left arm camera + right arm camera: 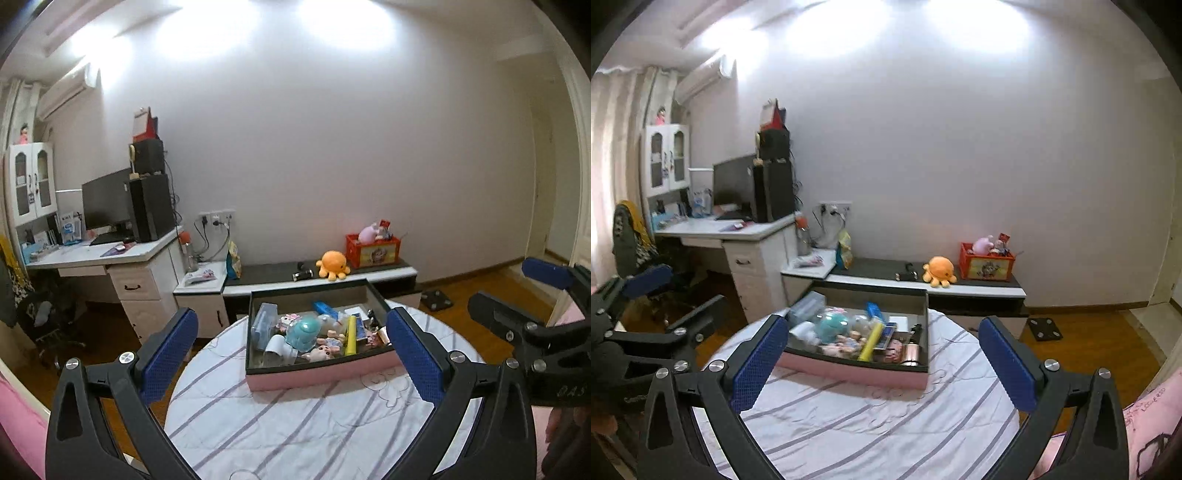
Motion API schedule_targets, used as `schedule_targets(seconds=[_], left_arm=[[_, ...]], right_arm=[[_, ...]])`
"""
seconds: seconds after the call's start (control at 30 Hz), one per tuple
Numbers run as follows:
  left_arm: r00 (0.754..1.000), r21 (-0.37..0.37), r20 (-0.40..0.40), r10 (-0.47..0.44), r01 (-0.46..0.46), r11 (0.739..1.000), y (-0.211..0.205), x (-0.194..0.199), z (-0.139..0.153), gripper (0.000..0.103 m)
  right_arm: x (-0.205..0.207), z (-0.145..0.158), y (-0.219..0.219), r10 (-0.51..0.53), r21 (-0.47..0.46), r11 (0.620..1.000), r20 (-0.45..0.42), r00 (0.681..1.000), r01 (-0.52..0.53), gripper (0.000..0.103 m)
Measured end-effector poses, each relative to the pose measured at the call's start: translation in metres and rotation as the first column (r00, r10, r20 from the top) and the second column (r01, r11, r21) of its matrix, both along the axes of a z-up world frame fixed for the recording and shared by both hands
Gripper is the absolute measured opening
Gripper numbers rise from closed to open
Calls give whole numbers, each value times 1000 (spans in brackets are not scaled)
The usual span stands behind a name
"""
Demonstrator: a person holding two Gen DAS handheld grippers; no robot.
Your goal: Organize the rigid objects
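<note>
A pink box [317, 373] [849, 371] with a dark inside stands on the round table with a striped cloth [295, 424] [868, 417]. It holds a teal round toy [304, 332] [831, 325], a yellow tube [351, 336] [871, 341], a clear plastic case [263, 321], a blue packet [325, 308], small dolls and a copper cylinder [911, 354]. My left gripper [291, 314] [696, 284] is open, back from the box's near side, with nothing between its pads. My right gripper [882, 321] [498, 282] is also open and holds nothing.
Beyond the table runs a low dark-topped cabinet [273, 271] with an orange plush octopus [333, 264] and a red toy crate [373, 249]. A white desk [110, 254] with a monitor stands at the left. Wooden floor and a black scale [437, 299] lie to the right.
</note>
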State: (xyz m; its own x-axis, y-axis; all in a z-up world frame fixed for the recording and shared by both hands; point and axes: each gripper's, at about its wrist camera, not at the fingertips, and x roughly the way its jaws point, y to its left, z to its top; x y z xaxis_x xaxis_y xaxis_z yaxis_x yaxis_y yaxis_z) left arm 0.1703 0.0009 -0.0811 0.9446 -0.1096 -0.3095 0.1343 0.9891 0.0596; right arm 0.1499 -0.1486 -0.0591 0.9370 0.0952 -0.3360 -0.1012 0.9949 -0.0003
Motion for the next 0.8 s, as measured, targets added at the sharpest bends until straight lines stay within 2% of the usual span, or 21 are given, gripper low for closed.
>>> schedule_targets(seconds=[0.2,0.4,0.8], left_arm=[[995,11,91,31,-33,999,9,-56,15,103],[985,-28,164,63,-59,998,26,-111,30,103],[955,-45,280,103,-94,995,36,-179,63,103]], right_arm=[[-43,9,9,2,19,1000,44,999,-3,103],[-84,20,19,24,34,999,96,995,-27,103],[-150,46,37,40,5,999,225,974,-42,103]])
